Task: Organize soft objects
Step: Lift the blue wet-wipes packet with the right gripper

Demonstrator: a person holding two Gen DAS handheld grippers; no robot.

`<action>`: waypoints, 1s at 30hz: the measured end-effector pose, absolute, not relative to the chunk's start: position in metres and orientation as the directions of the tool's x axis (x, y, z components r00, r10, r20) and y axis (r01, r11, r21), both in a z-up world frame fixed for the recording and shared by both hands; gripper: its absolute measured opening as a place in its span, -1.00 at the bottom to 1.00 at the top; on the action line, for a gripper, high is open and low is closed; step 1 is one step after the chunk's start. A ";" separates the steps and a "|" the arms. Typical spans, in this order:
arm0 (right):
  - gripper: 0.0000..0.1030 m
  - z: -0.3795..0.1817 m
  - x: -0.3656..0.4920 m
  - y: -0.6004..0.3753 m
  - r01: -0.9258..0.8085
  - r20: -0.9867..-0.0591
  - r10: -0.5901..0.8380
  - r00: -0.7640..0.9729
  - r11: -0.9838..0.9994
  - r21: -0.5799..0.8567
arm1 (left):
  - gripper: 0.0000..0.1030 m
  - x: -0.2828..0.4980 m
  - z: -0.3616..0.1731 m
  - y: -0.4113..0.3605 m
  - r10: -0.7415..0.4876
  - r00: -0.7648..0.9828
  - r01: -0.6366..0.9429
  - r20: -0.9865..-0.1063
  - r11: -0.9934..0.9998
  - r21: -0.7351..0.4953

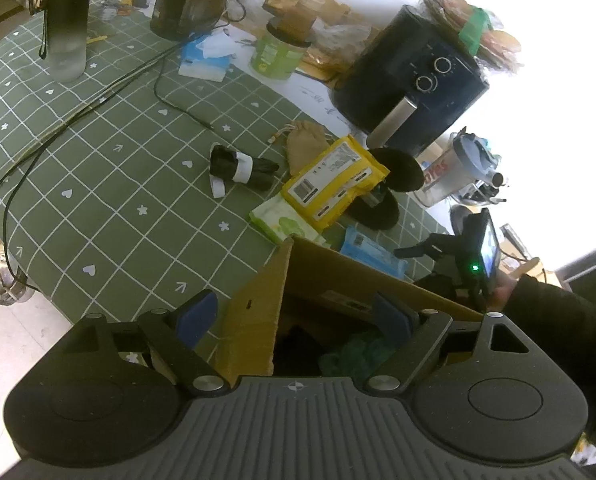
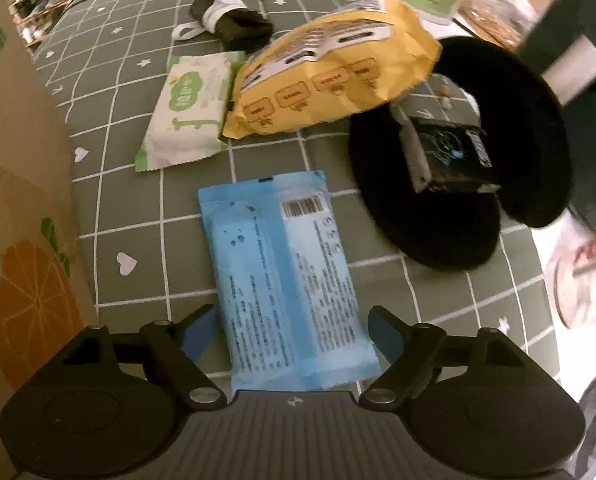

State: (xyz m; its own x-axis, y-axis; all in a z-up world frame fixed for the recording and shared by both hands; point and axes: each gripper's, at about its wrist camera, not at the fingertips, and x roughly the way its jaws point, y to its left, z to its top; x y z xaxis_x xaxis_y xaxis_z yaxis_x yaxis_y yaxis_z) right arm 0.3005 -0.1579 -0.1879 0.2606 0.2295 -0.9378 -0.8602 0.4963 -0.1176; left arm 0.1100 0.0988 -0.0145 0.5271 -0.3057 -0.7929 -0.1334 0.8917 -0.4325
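Two grippers stand open, neither holding anything. Right gripper (image 2: 291, 330) points steeply down with its jaws spread either side of the blue wipes pack (image 2: 281, 276), which lies flat on the green checked tablecloth (image 2: 129, 208); the pads do not visibly press it. Left gripper (image 1: 295, 316) hovers over the near corner of the cardboard box (image 1: 257, 312), jaws straddling its wall. Farther off lie the white-and-green wipes pack (image 2: 185, 112), yellow packet (image 2: 330, 68), black rolled bundle (image 2: 229, 20) and black round pouch (image 2: 498, 140).

Risks: the slick film may slip from the pads if gripped only at its near end; the limp pack could sag and catch the box rim.

Unclear: box contents are dark, showing only something green; the pack's near edge is hidden behind the gripper body; the right margin is motion-blurred.
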 end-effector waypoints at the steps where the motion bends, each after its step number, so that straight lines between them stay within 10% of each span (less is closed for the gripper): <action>1: 0.64 -0.189 0.304 -0.154 -0.865 -0.939 0.233 0.253 0.490 -0.111 | 0.65 0.110 -0.014 0.099 -0.305 0.527 -0.131 -0.793 0.893 -0.431; 30: 0.29 -0.141 0.298 -0.167 -0.832 -0.907 0.301 0.293 0.547 -0.088 | 0.65 0.111 -0.009 0.109 -0.317 0.543 -0.087 -0.778 0.900 -0.427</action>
